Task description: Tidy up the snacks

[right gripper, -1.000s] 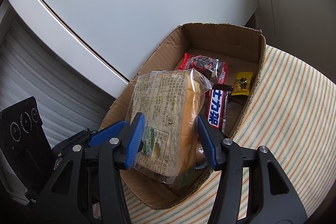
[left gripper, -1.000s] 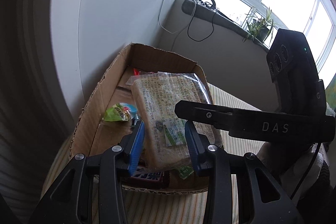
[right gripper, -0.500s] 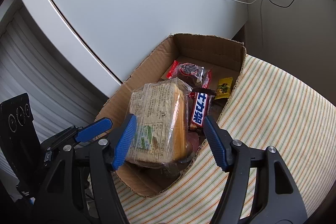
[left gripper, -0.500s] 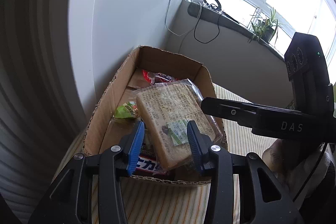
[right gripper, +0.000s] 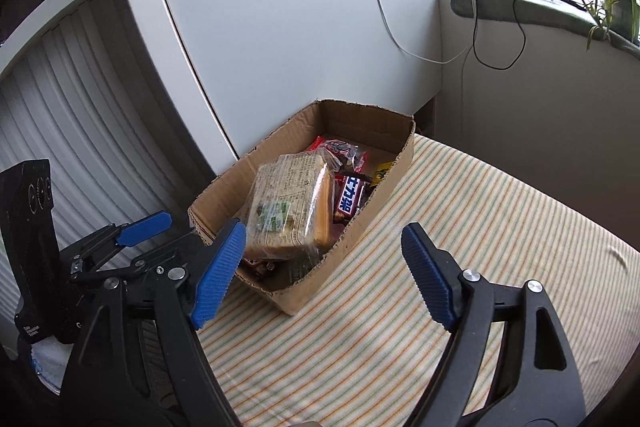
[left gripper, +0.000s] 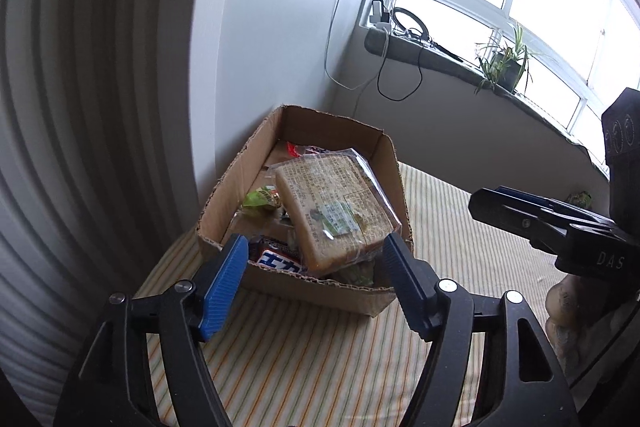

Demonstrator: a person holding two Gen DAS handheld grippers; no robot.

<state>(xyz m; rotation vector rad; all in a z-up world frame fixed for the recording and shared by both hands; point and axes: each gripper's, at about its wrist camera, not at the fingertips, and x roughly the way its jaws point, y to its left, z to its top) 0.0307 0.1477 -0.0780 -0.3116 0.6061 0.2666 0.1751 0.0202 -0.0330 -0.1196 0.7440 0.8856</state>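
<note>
A torn corrugated cardboard box (right gripper: 304, 195) sits on the striped cloth (right gripper: 460, 267). A clear-wrapped block of sliced bread (left gripper: 336, 211) lies tilted atop the glossy candy bars (right gripper: 352, 199) inside it. Both the left gripper (left gripper: 310, 283) and the right gripper (right gripper: 320, 267) hang spread wide and empty, their ribbed blue pads (right gripper: 218, 271) short of the box.

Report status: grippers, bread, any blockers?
Left gripper open, empty. Right gripper open, empty. Clear-wrapped sliced bread loaf lies atop snacks in brown cardboard box. Nothing in the way.
</note>
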